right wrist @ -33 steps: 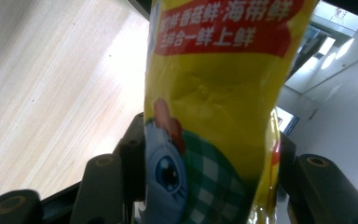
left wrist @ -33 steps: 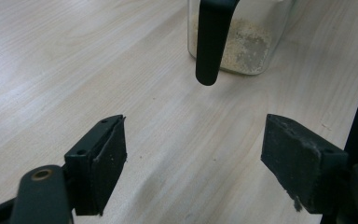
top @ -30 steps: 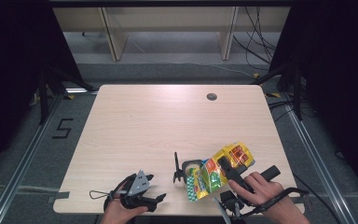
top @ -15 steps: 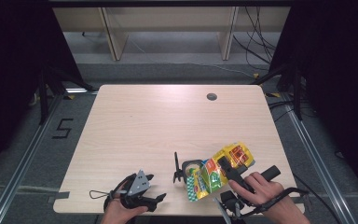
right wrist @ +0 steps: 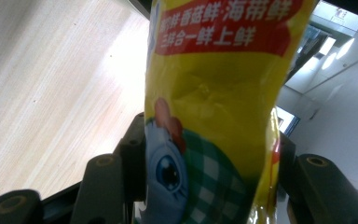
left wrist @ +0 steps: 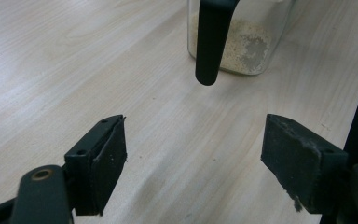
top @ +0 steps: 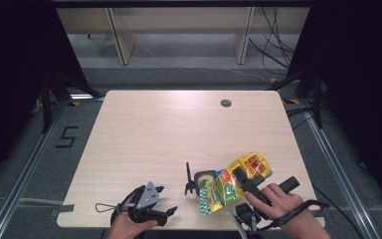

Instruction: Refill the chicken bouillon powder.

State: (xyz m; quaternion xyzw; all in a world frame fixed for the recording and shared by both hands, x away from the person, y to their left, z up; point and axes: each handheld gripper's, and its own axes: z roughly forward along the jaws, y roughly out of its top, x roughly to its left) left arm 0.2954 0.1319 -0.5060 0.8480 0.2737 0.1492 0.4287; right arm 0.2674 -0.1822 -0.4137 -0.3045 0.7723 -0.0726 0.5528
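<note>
Two claws are mine, and the right claw [top: 239,175] is the busy one: its jaws are clamped on a yellow seasoning bag [top: 231,183], one jaw on each side of the foil, as the right gripper view shows with the bag [right wrist: 214,116] rising between them. That bag sits at the near right of the worktop [top: 179,129], tipped over toward a clear jar [top: 203,180] just to its left. The jar has a black handle [left wrist: 212,39] and some pale granules [left wrist: 242,46] in its bottom, seen from my left gripper view. My left claw [top: 165,213] rests released at the near edge, left of the jar, jaws spread with only bare worktop between them [left wrist: 191,158].

Judging from this, the step is pouring from the bag into the jar. To do it well I would keep the squeeze even so the foil does not slip or crumple shut, bring the bag's mouth squarely over the jar's opening before tilting further, and tilt slowly so the granules do not spill onto the wood. Moving the free claw in to steady the jar by its handle would stop it from sliding or tipping.
</note>
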